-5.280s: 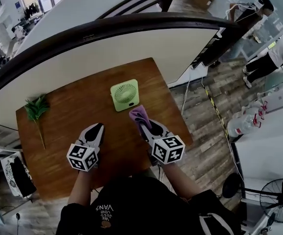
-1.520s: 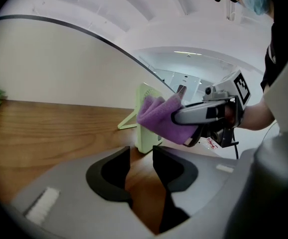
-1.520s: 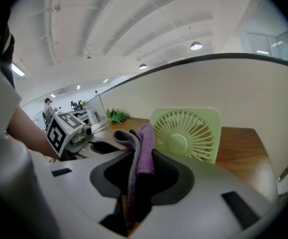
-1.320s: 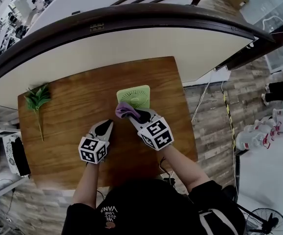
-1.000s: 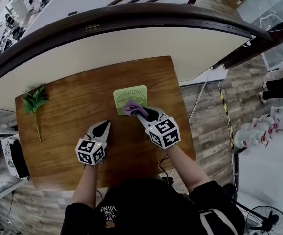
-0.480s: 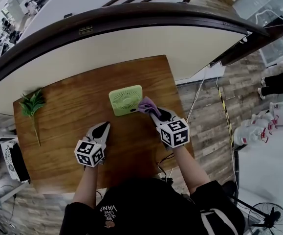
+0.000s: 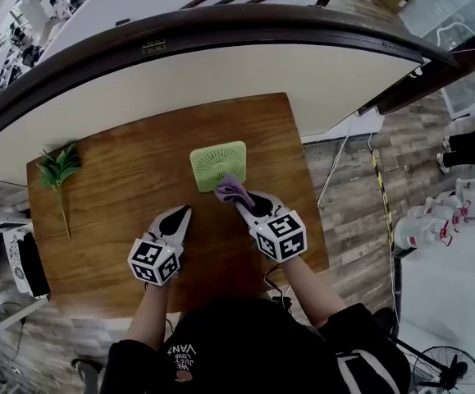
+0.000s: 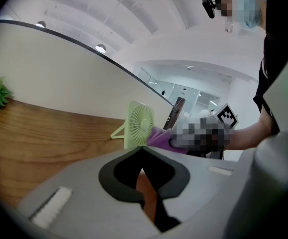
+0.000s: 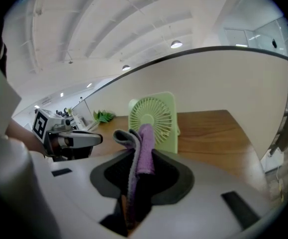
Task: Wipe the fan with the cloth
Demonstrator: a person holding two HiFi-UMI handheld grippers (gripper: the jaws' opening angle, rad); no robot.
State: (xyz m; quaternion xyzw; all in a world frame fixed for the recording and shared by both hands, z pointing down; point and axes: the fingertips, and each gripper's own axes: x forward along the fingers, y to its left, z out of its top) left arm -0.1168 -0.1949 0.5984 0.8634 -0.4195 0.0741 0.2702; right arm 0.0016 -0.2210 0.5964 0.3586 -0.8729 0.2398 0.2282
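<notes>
I see the right tongs [image 7: 239, 201] clamped on the purple cloth [image 7: 232, 190], which is at the lower right corner of the green fan [image 7: 218, 165]; can't tell if it actually touches. The fan stands upright on the table [image 7: 122, 187], just above frame centre in the head view. Left tongs [image 7: 182, 215] are closed with nothing in them, over the table lower left of the fan, and a green sprig [image 7: 59, 167] lies near the table's left edge.
</notes>
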